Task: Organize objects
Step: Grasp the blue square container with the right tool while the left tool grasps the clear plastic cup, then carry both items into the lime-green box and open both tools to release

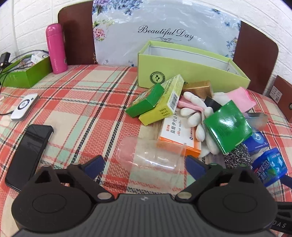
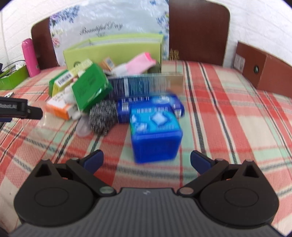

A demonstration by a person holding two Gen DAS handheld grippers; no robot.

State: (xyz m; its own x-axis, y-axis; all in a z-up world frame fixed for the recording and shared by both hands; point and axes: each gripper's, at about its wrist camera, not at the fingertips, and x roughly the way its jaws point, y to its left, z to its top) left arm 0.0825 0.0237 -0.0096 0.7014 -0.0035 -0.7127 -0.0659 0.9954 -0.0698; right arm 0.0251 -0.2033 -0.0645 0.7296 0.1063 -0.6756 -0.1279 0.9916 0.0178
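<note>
Clear plastic cup [image 1: 153,155] lies on its side on the plaid bed cover [image 1: 82,113], just ahead of the open, empty left claw [image 1: 144,166]. Right claw [image 2: 147,161] is open before the blue tub [image 2: 155,131]. Thin plastic could crush or slip away if pinched hard.

White brick wall [image 1: 27,16] behind a dark brown headboard [image 1: 76,36], and a plaid red-and-mint bedspread [image 1: 87,102] over the whole bed, brightly lit.

A home bedroom: a plaid-covered bed [image 1: 76,102] with a wooden headboard [image 1: 74,36] against a white brick wall [image 1: 27,18].
</note>
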